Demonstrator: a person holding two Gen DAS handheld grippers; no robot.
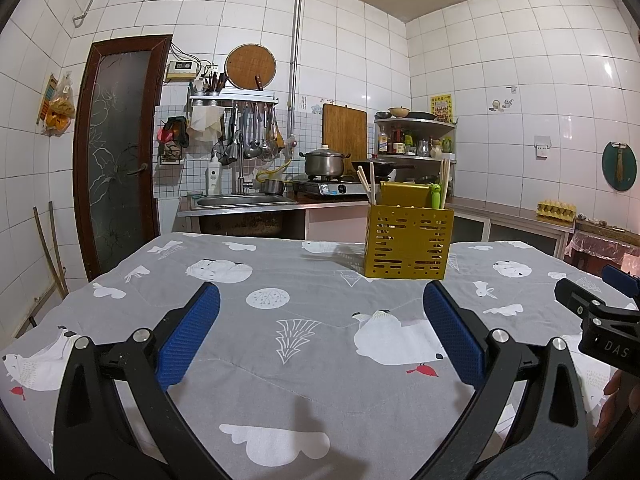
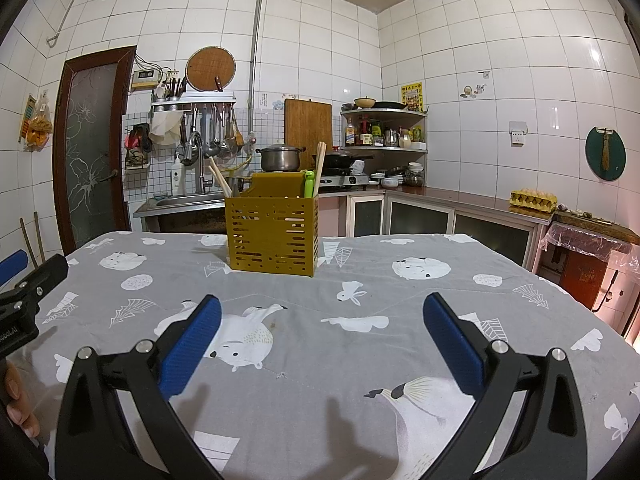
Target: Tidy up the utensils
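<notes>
Utensil holder, yellow, upright on table, chopsticks inside; well beyond left gripper and right gripper, fingers wide, empty.

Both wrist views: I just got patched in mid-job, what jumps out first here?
The yellow slotted utensil holder stands upright toward the far side of the grey animal-print tablecloth, with chopsticks and a green utensil sticking out of it. Nearer the camera, the left tool and right tool are both open and hold nothing. Behind the table, a steel pot sits on the stove.
</notes>
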